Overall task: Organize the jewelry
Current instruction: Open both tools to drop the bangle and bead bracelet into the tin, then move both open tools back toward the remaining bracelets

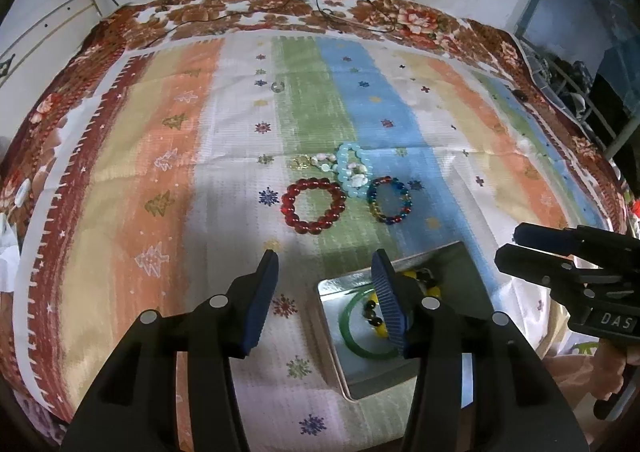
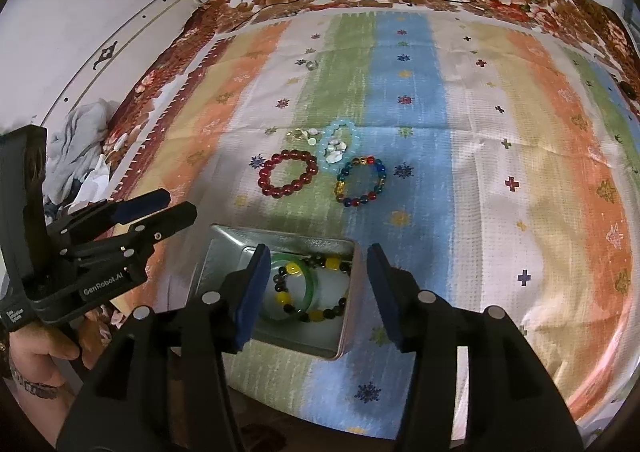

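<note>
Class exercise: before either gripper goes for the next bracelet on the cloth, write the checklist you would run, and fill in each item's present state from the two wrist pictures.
1. Left gripper open and empty: ok.
2. Right gripper open and empty: ok.
3. Square silver metal tin uncovered, with room inside: ok; it holds only a green glass bangle and a yellow-and-dark beaded bracelet.
4. Red beaded bracelet lying flat with nothing on top of it: ok.
5. Multicoloured beaded bracelet separate from its neighbours: cannot tell; it lies right beside the pale blue beaded bracelet.
6. Pale blue bracelet free to lift alone: not ok; small shell-like pieces lie in and around it.
</note>
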`<state>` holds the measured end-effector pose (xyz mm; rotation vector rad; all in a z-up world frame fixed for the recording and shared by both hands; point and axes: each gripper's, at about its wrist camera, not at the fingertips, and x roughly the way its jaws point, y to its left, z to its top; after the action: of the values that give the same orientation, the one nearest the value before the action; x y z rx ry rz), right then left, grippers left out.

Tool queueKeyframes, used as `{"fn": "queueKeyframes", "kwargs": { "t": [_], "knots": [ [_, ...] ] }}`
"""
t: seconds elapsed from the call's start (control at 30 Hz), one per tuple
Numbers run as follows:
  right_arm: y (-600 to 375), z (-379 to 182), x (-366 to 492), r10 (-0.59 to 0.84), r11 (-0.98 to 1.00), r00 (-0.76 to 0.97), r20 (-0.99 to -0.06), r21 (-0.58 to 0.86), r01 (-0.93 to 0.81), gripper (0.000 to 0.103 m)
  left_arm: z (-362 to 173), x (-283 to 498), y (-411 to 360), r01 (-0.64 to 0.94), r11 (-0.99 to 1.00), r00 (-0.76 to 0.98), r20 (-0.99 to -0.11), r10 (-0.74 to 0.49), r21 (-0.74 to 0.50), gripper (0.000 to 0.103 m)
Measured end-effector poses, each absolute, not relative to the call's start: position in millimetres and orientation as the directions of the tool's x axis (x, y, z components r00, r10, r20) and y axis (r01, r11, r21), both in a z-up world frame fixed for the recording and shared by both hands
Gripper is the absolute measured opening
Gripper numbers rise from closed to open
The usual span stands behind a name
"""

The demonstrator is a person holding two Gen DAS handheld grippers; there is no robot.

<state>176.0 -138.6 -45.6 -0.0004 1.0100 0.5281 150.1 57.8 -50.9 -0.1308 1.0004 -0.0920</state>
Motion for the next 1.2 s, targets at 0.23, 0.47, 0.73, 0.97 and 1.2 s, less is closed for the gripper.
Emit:
{"fn": "queueKeyframes", "kwargs": {
  "t": [0.23, 0.47, 0.73, 0.97, 1.2],
  "knots": [
    [-135.1, -51.8, 189.2, 0.4, 0.882, 0.411, -0.819, 0.221, -0.417, 0.052, -55.2, 161.7, 63.1, 0.013, 0.992, 0.519, -0.847, -0.114, -0.126, 0.049],
    [-127.2, -64.2, 205.9, 0.339, 0.901, 0.416, -0.844, 0.164, -0.401, 0.052, -62.3, 170.5, 71.0, 0.003, 0.994, 0.502, -0.86, -0.096, -0.109, 0.05],
    [-126.8, -75.3, 216.8, 0.302, 0.91, 0.414, -0.859, 0.13, -0.394, 0.061, -74.7, 188.3, 69.7, 0.012, 0.997, 0.473, -0.878, -0.069, -0.072, 0.057],
    [-130.9, -80.0, 224.7, 0.289, 0.912, 0.409, -0.866, 0.119, -0.392, 0.064, -80.2, 199.0, 65.0, 0.031, 0.998, 0.463, -0.884, -0.061, -0.053, 0.067],
    [-139.5, -84.1, 239.2, 0.314, 0.912, 0.386, -0.868, 0.161, -0.378, 0.074, -87.7, 210.4, 68.2, 0.028, 0.998, 0.449, -0.891, -0.064, -0.058, 0.073]
  ]
}}
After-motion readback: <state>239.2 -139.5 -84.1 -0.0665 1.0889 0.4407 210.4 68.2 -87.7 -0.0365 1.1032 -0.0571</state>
